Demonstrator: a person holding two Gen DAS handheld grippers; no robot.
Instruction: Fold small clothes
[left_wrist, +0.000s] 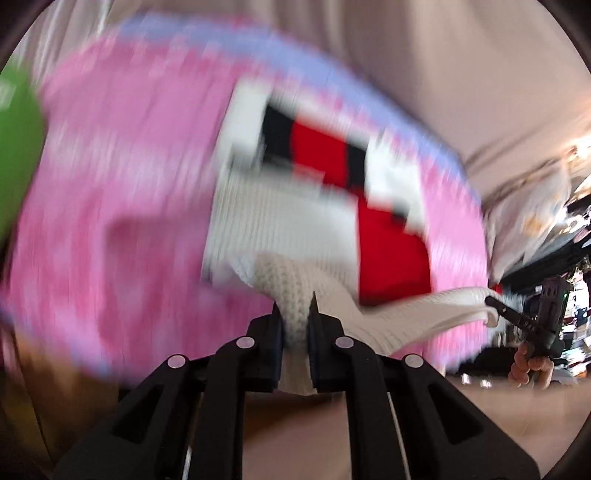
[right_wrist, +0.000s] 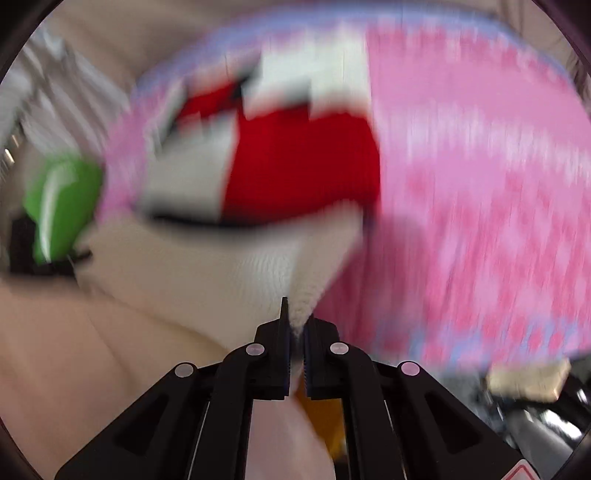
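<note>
A small knitted garment (left_wrist: 280, 221), white with red and black blocks, hangs over a pink patterned cloth (left_wrist: 122, 206). My left gripper (left_wrist: 295, 308) is shut on a bunched white knit edge of it. In the left wrist view the right gripper (left_wrist: 495, 306) shows at the far right, pinching the garment's other white edge, with a hand below it. In the right wrist view my right gripper (right_wrist: 297, 314) is shut on a point of the white knit garment (right_wrist: 221, 258), whose red panel lies above. Both views are blurred by motion.
The pink cloth (right_wrist: 480, 192) has a pale blue border and covers most of the surface. A green object (left_wrist: 14, 147) sits at the left edge of the left wrist view, and a green object (right_wrist: 59, 206) shows at the left in the right wrist view. Beige fabric (right_wrist: 74, 350) lies below.
</note>
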